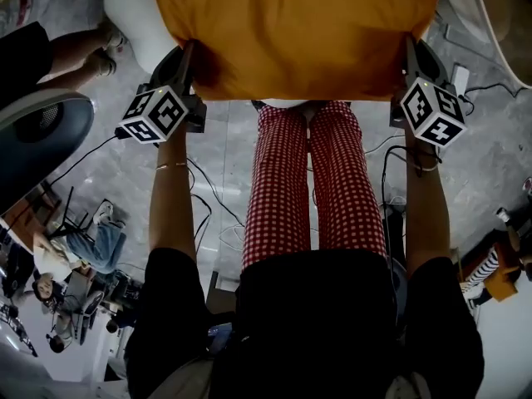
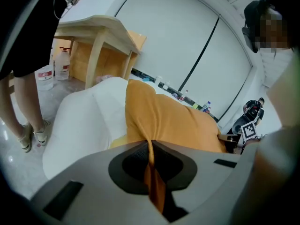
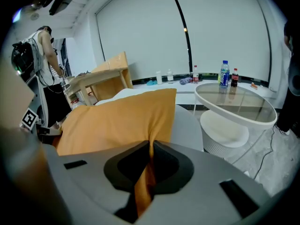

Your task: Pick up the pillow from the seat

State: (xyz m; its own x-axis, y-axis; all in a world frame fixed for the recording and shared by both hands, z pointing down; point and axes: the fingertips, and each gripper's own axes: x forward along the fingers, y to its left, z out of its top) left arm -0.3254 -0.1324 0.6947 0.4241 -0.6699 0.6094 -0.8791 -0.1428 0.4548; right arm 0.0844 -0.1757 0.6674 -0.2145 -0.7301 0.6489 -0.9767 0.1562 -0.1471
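Two claws share the load. The left claw (image 1: 189, 50) is clamped on the pillow's (image 1: 299, 23) near left corner and the right claw (image 1: 410, 46) on its near right corner. At each, a fold of orange cloth is pinched in the thin slit between the jaws. The pillow hangs stretched between them, over the white seat (image 1: 129, 15) that shows past its left edge. The step in hand looks like the lift. To do it well, both hands should rise level and together so the cloth stays taut and neither corner drags out of its pinch. The pull should go up and toward the body until the pillow's far edge is free. The left gripper view alone shows the seat bulging just left of and under the pillow, with a wooden surface (image 2: 101, 27) and a bystander's legs (image 2: 23, 102) beyond. It may show the pillow resting against the seat, though the wide lens makes that hard to judge. Only the head view shows both corners at once, and the checked trousers (image 1: 312, 181) below the pillow. Only the right gripper view shows the round glass surface (image 3: 234, 104) with bottles (image 3: 225, 74) off the pillow's right side.
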